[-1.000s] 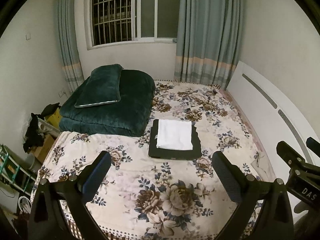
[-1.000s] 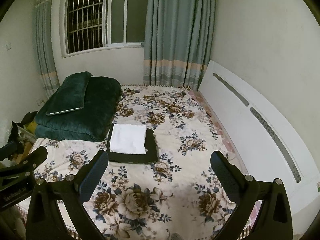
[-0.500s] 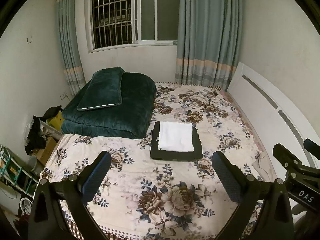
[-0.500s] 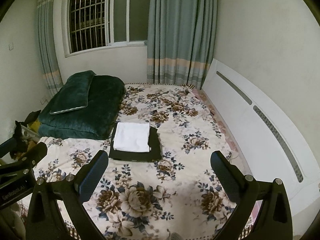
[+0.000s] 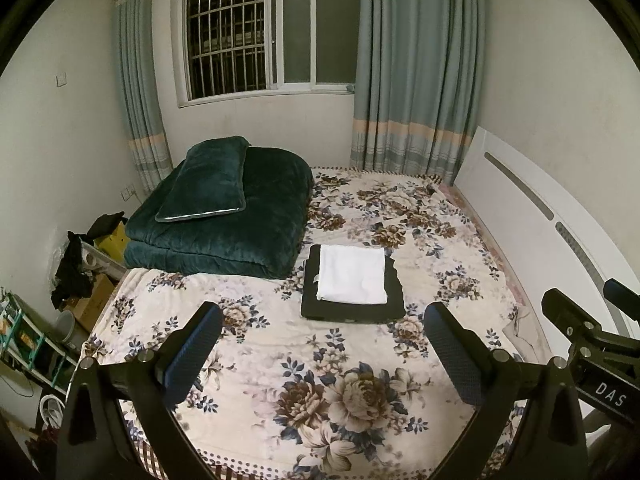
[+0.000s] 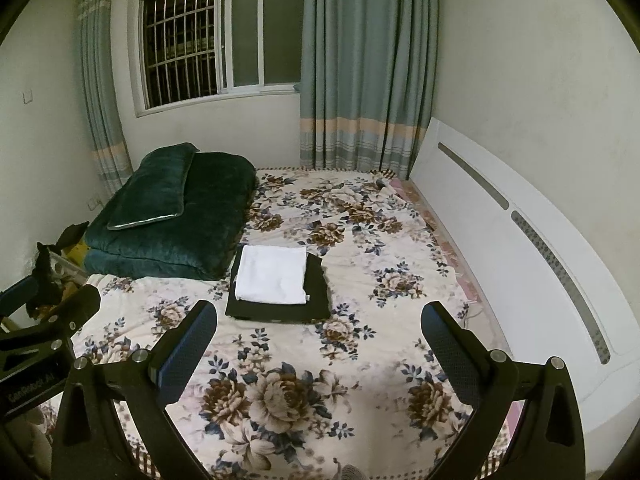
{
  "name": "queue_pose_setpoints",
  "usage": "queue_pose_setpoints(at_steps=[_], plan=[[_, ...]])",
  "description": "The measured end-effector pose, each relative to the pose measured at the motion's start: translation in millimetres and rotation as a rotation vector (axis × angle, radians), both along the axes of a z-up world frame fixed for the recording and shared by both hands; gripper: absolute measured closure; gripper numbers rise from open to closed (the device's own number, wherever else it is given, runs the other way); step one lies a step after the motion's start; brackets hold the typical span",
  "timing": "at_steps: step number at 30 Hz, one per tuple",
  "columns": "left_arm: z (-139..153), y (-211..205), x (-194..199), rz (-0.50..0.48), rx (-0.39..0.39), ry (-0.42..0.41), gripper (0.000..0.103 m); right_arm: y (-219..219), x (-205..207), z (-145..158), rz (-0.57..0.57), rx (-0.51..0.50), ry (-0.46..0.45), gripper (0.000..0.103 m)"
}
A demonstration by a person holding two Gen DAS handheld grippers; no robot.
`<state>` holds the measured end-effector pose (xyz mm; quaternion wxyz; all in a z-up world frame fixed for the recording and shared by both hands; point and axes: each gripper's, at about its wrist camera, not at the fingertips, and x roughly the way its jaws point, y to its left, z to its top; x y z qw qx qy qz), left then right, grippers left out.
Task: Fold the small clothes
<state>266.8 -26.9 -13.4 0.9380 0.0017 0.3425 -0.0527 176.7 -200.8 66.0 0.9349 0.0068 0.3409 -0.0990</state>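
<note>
Left wrist view: a folded white cloth [image 5: 352,275] is stacked on a folded black garment [image 5: 394,298] mid-bed, floral sheet [image 5: 280,360] bare around; left gripper [image 5: 322,344] and right gripper [image 6: 318,344] are held wide, empty

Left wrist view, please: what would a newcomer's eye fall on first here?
Probably the folded white cloth stacked on a folded black garment mid-bed, stark against the floral bedspread. Next, the dark green velvet quilt with its matching pillow, at the bed's far left corner.
</note>
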Motion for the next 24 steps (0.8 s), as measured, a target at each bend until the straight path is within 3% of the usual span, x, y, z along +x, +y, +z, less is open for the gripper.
queue_pose_setpoints(at_steps=[24], plan=[[19,5,-6,0.015,0.013,-0.022,0.0,2,-5,-1,-0.005,0.0,0.001,0.0]])
